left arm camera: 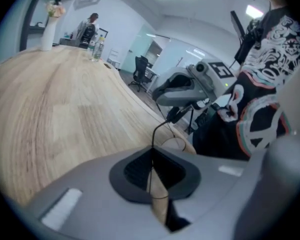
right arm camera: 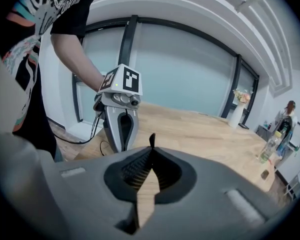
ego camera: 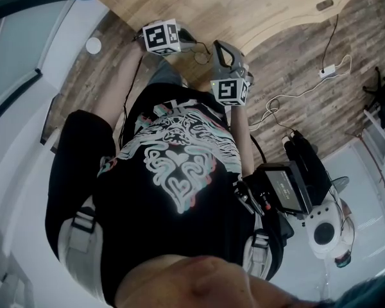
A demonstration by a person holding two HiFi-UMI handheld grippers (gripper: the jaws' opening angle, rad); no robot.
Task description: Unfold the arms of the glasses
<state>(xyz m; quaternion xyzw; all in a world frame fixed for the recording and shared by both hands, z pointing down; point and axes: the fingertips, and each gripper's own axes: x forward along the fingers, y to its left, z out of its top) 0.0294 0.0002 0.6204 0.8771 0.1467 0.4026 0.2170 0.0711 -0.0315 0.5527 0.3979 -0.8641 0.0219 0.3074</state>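
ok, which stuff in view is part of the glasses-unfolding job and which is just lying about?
Job: glasses, pinched by the shut left gripper and shut right gripper.

Lying about: vase, bottle, white disc on the table, power strip on the floor.

The left hand-held gripper point(ego camera: 191, 43) and the right hand-held gripper point(ego camera: 218, 47) meet tip to tip over the curved edge of the wooden counter point(ego camera: 256, 5), each with its marker cube turned up. Just between their tips the glasses point(ego camera: 199, 56) show only as a thin dark line. Below both is the person's black patterned T-shirt point(ego camera: 173, 172). Well out to the right gripper's side a white power strip point(ego camera: 327, 71) lies on the plank floor point(ego camera: 308, 108). Beyond the left gripper's outer side sits a small white disc point(ego camera: 94, 45).
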